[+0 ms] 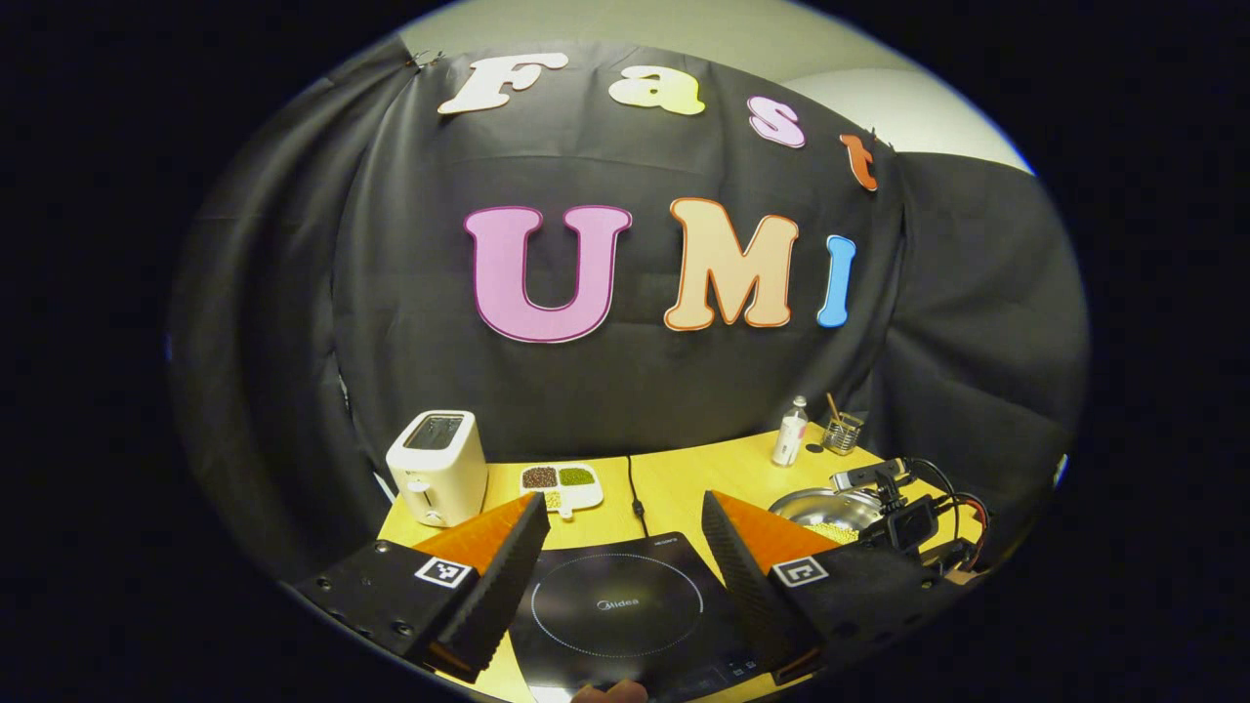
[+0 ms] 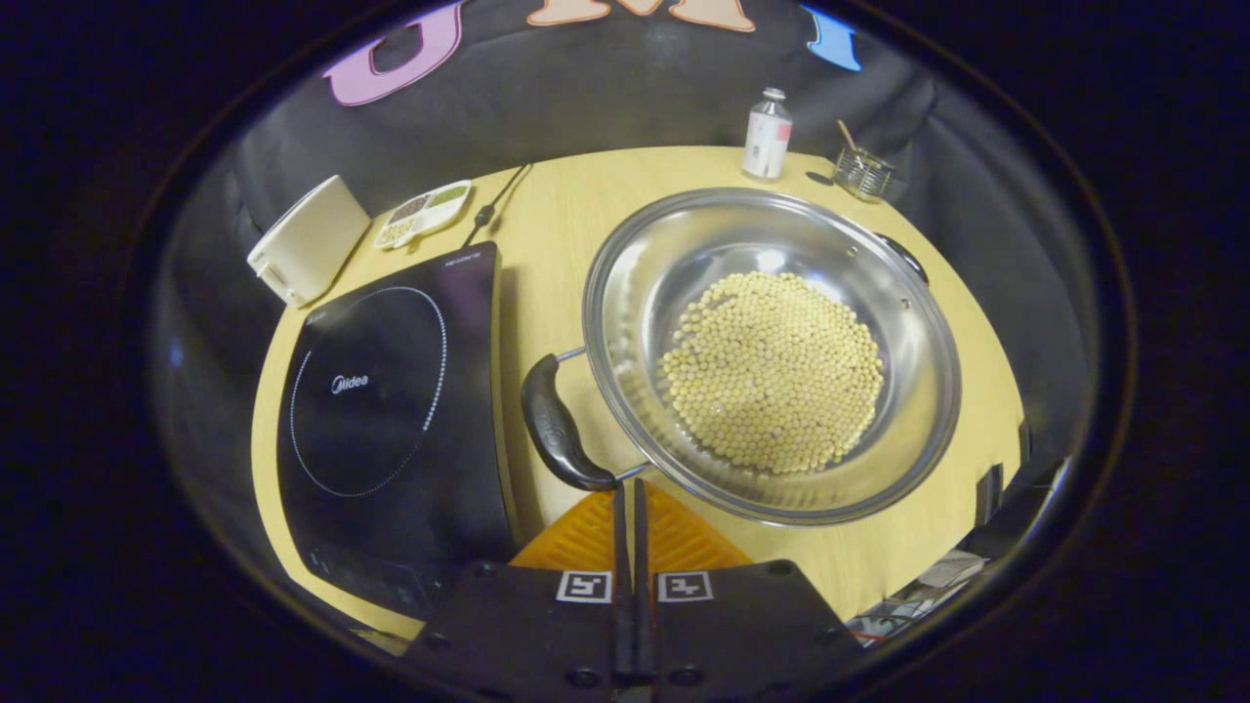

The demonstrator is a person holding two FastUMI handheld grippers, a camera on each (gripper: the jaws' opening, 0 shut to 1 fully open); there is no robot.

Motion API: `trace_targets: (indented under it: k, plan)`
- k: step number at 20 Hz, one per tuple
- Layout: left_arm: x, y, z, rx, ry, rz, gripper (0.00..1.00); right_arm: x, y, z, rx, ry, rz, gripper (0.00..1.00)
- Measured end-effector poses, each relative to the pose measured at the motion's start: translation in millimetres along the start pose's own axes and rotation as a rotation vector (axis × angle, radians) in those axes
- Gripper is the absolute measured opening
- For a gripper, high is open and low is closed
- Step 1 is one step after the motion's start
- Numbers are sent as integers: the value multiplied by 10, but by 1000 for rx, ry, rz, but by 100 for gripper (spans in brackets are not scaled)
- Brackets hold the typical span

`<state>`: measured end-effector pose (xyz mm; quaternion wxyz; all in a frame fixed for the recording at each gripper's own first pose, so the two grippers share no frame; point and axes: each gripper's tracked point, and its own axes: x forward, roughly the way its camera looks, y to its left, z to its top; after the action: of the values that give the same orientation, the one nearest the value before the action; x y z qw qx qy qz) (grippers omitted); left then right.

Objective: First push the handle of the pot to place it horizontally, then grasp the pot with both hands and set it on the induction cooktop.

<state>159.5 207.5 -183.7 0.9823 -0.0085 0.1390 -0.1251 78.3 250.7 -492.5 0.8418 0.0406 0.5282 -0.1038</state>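
The shiny silver steel pot (image 2: 908, 322) holds pale yellow beans (image 2: 771, 371); its curved handle (image 2: 554, 427) is black. The flat glass induction cooktop (image 2: 391, 410) is black with a white dotted ring, on a light yellow wooden bench (image 2: 557, 225).

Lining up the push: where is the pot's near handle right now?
In the right gripper view, the black handle sits on the pot's left rim, between it and the induction cooktop, just ahead of the right gripper.

In the left gripper view, the other gripper (image 1: 903, 522) is hiding most of the shiny steel pot (image 1: 825, 506) at the tabletop's right edge. The black induction cooktop (image 1: 625, 605) is running partly behind the near fingers.
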Motion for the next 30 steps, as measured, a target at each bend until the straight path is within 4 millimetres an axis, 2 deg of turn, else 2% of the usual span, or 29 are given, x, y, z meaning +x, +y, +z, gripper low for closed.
trace_targets:
  k: [3, 4, 7, 10, 13, 16, 17, 18, 19, 20, 22, 23, 24, 27, 28, 30]
  plan:
    - [9, -67, 30, 10, -5, -4, 96, 75, 93, 12, 12, 19, 6, 0]
    - [9, -81, 42, 10, -4, -4, 96, 141, 58, -32, -26, 36, -11, 3]
    - [-21, -147, 62, 13, -6, 0, 93, 99, 51, -138, -39, 38, -4, 3]
    - [-6, -247, 27, 7, 7, -6, 94, -86, 44, -111, -56, 1, 47, 2]
    - [34, -399, -74, 5, 40, -6, 96, -354, 28, 134, -13, -104, 144, 3]
    - [74, -564, -58, 23, 50, 19, 96, -516, -267, 464, -8, -209, 177, 0]
    - [87, -647, -64, 25, 60, 30, 93, -557, -407, 551, -19, -234, 175, 3]
    - [98, -754, -66, 25, 66, 37, 96, -592, -551, 650, -32, -258, 172, 0]
    - [108, -869, -57, 27, 69, 42, 96, -622, -699, 759, -48, -285, 169, 3]
    - [119, -973, -50, 33, 74, 50, 96, -645, -833, 874, -65, -310, 172, 0]
    - [143, -1167, -56, 38, 86, 75, 96, -678, -1065, 1037, -97, -344, 182, 2]
    - [157, -1292, -75, 31, 93, 81, 99, -667, -1188, 1137, -115, -364, 184, 2]
    - [171, -1406, -115, 20, 105, 91, 96, -663, -1299, 1232, -133, -384, 189, 2]
    - [202, -1728, -243, -9, 140, 115, 96, -593, -1646, 1454, -187, -414, 173, 4]
    - [212, -1825, -274, -12, 146, 125, 96, -584, -1728, 1528, -193, -422, 179, 6]
    - [255, -1982, -356, -14, 165, 137, 96, -532, -1878, 1635, -196, -434, 184, 17]
